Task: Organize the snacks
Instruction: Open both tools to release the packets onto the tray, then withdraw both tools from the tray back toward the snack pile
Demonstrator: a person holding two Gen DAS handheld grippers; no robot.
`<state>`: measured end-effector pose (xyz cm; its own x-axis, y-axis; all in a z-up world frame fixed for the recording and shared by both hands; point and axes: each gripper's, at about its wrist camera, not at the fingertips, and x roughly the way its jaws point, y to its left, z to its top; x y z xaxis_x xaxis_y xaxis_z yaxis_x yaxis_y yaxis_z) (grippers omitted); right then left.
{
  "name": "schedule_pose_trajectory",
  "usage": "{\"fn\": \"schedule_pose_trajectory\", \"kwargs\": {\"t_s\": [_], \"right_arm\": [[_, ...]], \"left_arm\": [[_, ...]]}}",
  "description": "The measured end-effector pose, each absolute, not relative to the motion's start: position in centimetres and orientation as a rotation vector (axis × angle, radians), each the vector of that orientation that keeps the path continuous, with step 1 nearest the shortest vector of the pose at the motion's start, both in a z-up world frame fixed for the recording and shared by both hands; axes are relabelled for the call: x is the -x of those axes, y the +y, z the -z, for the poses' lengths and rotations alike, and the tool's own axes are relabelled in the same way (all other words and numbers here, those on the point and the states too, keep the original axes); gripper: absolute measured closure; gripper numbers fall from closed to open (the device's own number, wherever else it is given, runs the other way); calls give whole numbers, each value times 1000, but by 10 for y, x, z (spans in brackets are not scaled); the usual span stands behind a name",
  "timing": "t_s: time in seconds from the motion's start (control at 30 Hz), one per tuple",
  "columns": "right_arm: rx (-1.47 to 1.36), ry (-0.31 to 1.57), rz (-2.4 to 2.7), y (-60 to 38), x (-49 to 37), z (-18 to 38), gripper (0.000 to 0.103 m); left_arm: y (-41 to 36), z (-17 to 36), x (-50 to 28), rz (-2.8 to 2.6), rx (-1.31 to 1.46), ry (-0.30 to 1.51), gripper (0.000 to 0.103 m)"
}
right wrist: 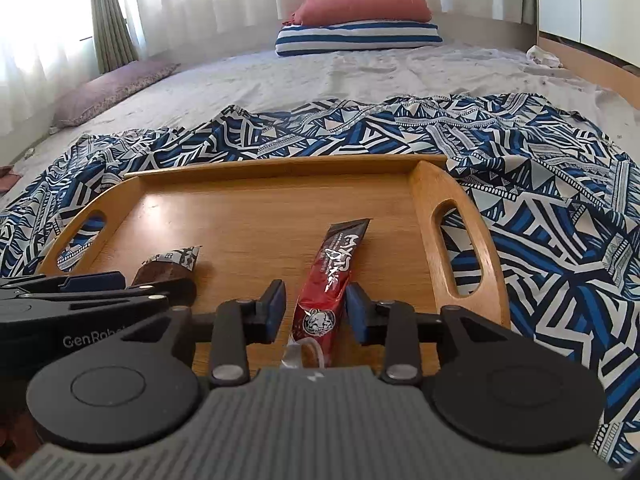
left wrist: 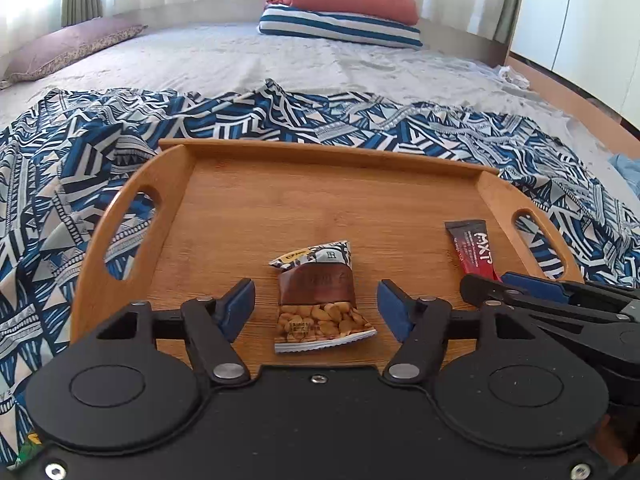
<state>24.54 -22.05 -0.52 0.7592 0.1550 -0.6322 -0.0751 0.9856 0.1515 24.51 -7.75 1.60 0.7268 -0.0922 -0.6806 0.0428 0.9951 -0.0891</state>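
left gripper (left wrist: 316, 308): parted, clear of peanut packet (left wrist: 320, 312) on tray (left wrist: 320, 160) | right gripper (right wrist: 316, 308): parted, astride sachet (right wrist: 324, 300), gripping nothing | Withdraw straight back; avoid dragging packets.

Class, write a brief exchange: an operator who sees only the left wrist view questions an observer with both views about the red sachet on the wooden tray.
Operator: The right gripper hides the near end of the red sachet. Is it held?
Observer: No. It lies flat on the tray between the open gripper's fingers, and neither is squeezing it.
Operator: What does the hidden end look like?
Observer: It carries a round white emblem, then a silvery crimped edge nearest the camera.
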Motion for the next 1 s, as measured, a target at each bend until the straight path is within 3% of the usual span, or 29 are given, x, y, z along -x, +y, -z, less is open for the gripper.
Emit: {"fn": "schedule_pose_trajectory", "kwargs": {"t_s": [0.17,0.4,1.0], "right_arm": [[-107,650,-109,-223,-230,-12,33],[-130,605,-108,-230,-196,-27,19],[-46,557,-137,-204,-114,-29,3]], "left_arm": [[-67,-31,-226,65,69,717,19],[-58,-53,-177,113,68,646,7],[-29,-57,-77,140,56,581,1]]}}
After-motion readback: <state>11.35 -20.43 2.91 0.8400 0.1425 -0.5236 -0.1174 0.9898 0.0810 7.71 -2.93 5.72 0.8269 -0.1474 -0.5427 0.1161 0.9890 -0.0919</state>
